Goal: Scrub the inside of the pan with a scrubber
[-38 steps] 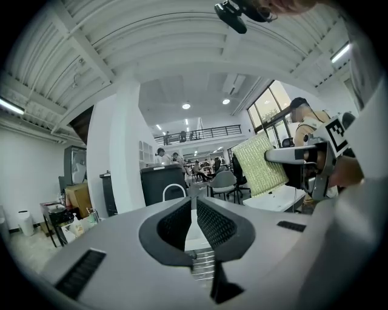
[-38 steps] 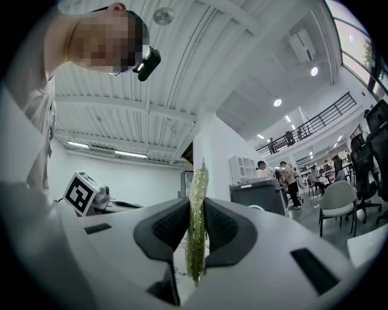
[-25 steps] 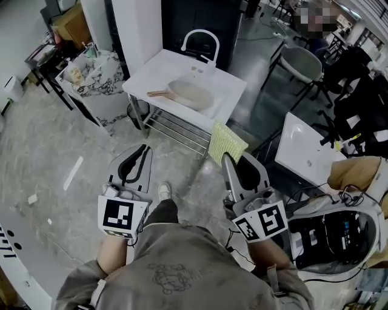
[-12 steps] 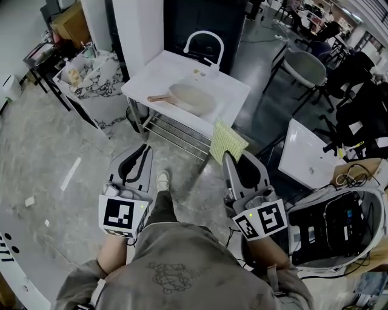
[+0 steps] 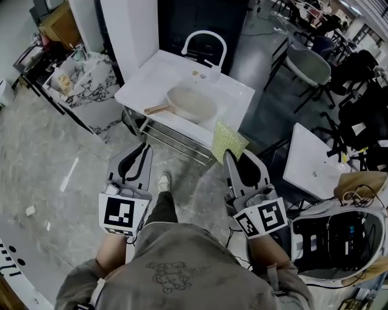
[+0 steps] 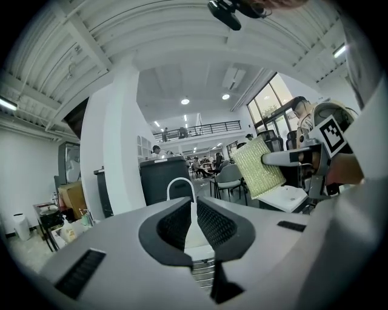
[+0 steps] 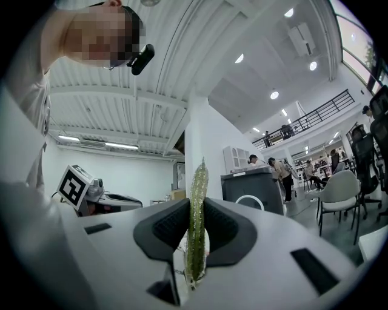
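Observation:
A beige pan (image 5: 193, 103) with a wooden handle (image 5: 156, 109) lies in the white sink table (image 5: 151, 75), under the arched white faucet (image 5: 204, 41). My right gripper (image 5: 228, 157) is shut on a yellow-green scrubber (image 5: 228, 140), held on edge short of the table's front. In the right gripper view the scrubber (image 7: 197, 212) stands upright between the closed pads. My left gripper (image 5: 143, 150) is shut with nothing in it, also short of the table. Seen from the left gripper view, the jaws (image 6: 193, 209) meet, with the scrubber (image 6: 257, 166) off to the right.
A marble-topped cart (image 5: 82, 79) stands left of the sink table. A second white sink top (image 5: 315, 166) and an open black case (image 5: 330, 239) lie to the right. Chairs (image 5: 310, 65) stand behind on the right; a dark cabinet (image 5: 200, 18) backs the sink.
Both grippers have moved forward toward the sink table, which now sits nearer and larger in the head view. The right gripper's hold on the scrubber is the same.

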Motion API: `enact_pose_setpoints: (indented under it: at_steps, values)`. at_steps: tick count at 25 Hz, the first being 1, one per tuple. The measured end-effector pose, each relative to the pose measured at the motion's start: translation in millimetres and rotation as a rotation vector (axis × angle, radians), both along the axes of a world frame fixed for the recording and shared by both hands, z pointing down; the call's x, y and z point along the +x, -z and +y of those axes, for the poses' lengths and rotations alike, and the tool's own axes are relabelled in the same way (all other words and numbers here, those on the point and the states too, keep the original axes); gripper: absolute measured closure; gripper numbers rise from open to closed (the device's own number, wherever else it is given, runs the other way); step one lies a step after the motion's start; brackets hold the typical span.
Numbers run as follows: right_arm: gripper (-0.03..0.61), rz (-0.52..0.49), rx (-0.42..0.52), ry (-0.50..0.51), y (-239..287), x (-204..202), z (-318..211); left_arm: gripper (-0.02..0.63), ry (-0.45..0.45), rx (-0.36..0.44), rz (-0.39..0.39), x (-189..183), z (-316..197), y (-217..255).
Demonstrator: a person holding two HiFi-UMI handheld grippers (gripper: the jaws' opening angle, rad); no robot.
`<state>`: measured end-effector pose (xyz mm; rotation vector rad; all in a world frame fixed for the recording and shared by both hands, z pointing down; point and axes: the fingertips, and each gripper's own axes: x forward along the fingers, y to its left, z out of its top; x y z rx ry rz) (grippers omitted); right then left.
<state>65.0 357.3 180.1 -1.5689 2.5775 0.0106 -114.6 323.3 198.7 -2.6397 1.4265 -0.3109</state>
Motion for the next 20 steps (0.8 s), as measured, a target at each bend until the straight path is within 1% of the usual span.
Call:
enact_pose_setpoints:
  at_steps: [5, 14, 17, 20]
  values:
    - [0.508, 0.001, -0.038, -0.018, -9.8, -2.5, -57.8, 0.575, -0.016, -0.027, -0.048, -2.1, -58.1, -9.3]
    - [0.508, 0.011, -0.092, -0.055, -13.0, -18.3, -167.5, 0.574, -0.083, -0.102, -0.110, -15.2, -171.0, -24.7]
    - [0.508, 0.011, -0.106, -0.072, -13.6, -20.9, -203.5, 0.574, -0.105, -0.117, -0.144, -17.2, -207.5, -29.9]
    - [0.507, 0.014, -0.120, -0.087, -15.7, -24.8, -237.5, 0.574, -0.141, -0.149, -0.173, -20.7, -239.3, -38.6]
